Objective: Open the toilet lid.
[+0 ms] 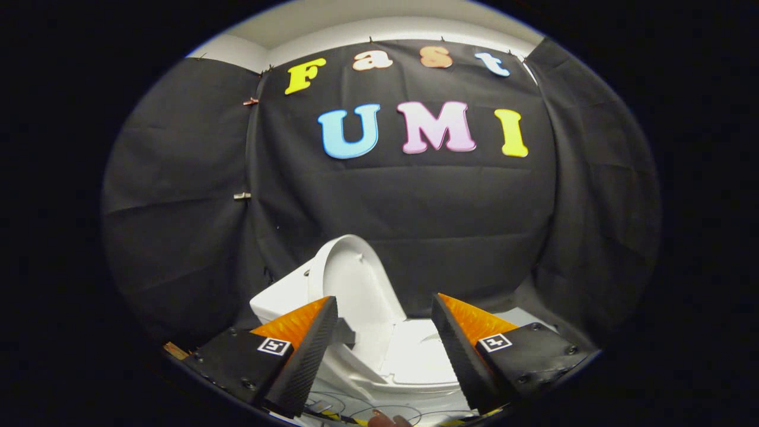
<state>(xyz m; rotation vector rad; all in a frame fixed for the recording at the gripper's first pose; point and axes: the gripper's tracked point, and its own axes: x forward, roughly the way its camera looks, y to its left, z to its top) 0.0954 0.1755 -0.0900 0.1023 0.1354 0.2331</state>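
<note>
The toilet (379, 356) sits just ahead of the fingers, seen through the gap between them, against the black cloth wall (415, 207). Its lid (350, 284) already stands upright, leaning back toward the tank (278, 296), so the opening step looks done; what remains is probably only to draw clear without knocking it. Toilet and lid are smooth, glossy white, rounded, likely hard plastic or ceramic. The gripper (385, 311) is spread wide and empty, its fingers wedge-shaped: ribbed black, orange on top.
</note>
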